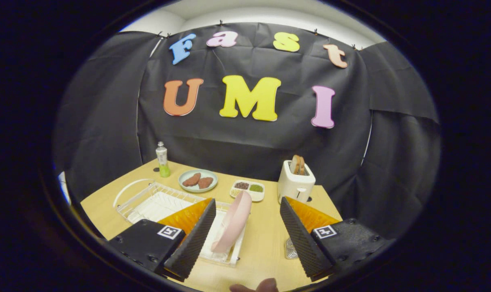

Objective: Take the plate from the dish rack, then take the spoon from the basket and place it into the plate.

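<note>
**Plate on edge in rack, tongs spread wide**

Gripper view. The tongs (245, 233) stand wide apart and hold nothing; each finger carries one square black-and-white marker tag. One pink plate (233, 222) stands on edge in the white dish rack (148, 202), between the two fingers and closer to the left one. Its long axis runs from the rack floor up and away, the top rim leaning slightly right, its face turned toward the right finger. The rack sits on the wooden counter (265, 239).

Just inside the right finger, low on the counter, one small mesh basket (290, 248) is partly hidden; its contents cannot be made out.

Beyond the fingers: one bottle (162, 159) with a green lower half, label unreadable; one round dish (198, 180) with two brown patties; one divided tray (247, 190) with dark and green fillings; one white toaster (296, 184) holding bread slices.

One fingertip (265, 286) of a person shows near the counter's front edge.
</note>
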Demonstrator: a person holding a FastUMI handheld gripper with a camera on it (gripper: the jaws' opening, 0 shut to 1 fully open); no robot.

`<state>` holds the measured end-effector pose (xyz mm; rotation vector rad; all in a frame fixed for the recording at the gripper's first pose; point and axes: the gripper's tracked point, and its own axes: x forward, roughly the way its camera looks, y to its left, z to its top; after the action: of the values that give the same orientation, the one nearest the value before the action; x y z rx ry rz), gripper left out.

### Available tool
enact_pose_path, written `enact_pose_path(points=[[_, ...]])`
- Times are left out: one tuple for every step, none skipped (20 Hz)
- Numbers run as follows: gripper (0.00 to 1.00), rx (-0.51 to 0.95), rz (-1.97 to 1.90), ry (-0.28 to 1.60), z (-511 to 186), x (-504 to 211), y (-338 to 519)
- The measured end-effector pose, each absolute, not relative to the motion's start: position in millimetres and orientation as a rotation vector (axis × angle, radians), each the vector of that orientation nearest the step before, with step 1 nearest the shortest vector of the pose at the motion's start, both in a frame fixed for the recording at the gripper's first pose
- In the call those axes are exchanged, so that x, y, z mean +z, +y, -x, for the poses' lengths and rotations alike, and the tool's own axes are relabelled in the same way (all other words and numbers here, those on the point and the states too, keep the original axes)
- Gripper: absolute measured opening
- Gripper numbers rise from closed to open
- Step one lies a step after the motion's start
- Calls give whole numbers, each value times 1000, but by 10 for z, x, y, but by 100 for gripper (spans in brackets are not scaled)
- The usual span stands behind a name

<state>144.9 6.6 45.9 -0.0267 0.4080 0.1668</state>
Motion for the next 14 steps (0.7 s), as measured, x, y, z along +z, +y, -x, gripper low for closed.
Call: enact_pose_path(points=[[100,174,25,435,-1530,445,106],[100,180,10,463,-1601,414,152],[100,184,-9,495,-1676,382,190],[100,179,-28,530,-1747,322,220],[100,166,-48,569,-1810,253,232],[100,152,-52,608,-1858,167,240],[100,145,-52,642,-1899,96,258],[100,142,-62,669,-1944,35,266],[100,141,-80,699,-1983,-37,289],[100,145,-98,725,-1991,-119,296],[100,144,-111,749,-2021,-190,306],[100,141,-125,774,-2047,-252,312],[100,134,-134,795,-2077,-317,311],[100,130,-144,809,-2108,-358,314]])
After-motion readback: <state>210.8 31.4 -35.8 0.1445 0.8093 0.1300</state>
